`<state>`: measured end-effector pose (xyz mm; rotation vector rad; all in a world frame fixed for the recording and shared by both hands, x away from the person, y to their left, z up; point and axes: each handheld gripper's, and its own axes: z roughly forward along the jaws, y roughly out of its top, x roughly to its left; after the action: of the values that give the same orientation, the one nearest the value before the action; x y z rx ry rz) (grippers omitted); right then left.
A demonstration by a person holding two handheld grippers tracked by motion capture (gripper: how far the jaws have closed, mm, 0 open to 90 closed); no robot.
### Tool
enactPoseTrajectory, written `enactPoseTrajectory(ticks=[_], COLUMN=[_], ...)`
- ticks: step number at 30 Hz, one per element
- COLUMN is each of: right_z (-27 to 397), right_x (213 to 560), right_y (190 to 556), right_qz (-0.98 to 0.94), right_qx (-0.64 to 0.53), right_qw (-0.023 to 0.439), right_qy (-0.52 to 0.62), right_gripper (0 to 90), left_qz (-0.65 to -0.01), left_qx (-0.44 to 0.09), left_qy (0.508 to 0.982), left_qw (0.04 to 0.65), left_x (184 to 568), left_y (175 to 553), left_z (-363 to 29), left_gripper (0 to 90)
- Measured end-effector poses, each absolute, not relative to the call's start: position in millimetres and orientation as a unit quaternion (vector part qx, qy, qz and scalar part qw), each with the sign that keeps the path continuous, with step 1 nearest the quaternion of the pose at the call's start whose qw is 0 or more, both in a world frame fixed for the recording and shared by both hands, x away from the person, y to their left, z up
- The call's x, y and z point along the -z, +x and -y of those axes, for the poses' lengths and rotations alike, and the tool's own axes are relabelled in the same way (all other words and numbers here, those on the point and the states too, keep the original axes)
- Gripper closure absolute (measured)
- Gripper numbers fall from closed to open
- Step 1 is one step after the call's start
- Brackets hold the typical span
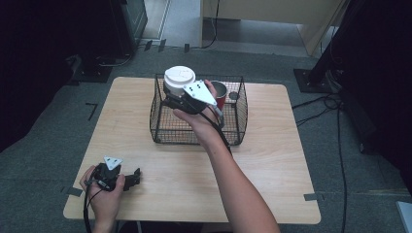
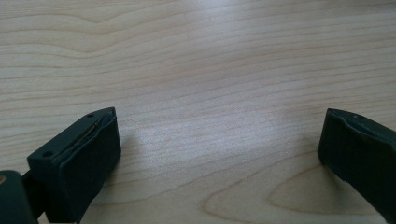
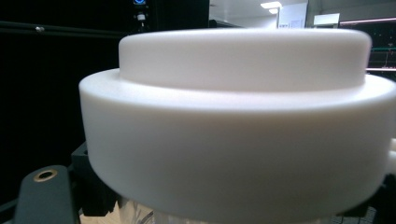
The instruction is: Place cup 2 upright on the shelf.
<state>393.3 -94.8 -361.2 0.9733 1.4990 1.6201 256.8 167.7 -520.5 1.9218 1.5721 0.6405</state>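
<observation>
Right hand-held gripper (image 1: 176, 99) clamped on a white-lidded cup (image 1: 179, 80) above the wire basket (image 1: 160, 127) at upper centre, left hand-held gripper (image 1: 136, 175) jaws wide, resting on the bench (image 1: 272, 165) lower left

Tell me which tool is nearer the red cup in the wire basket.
Right. The right tool holds a white-lidded cup over the wire basket, beside the red cup. The left tool rests open near the table's front edge.

basket (image 1: 165, 127): table (image 1: 272, 174) far centre | lidded cup (image 1: 179, 80): above basket's left | mug (image 1: 219, 93): in basket, right of cup
</observation>
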Motion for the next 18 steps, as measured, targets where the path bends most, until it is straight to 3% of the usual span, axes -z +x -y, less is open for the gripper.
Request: enactPoseTrajectory(ticks=[18], right_z=[83], right_x=[396], right_y=[430], right_qz=[-0.594], right_qx=[-0.611], right_qw=[0.35], right_qy=[0.388], right_gripper=[15.9], left_qz=[-0.587], left_qx=[-0.239], left_qy=[0.72], left_qw=[0.284], left_x=[520], left_y=[257], left_z=[-168], left_gripper=[0.0])
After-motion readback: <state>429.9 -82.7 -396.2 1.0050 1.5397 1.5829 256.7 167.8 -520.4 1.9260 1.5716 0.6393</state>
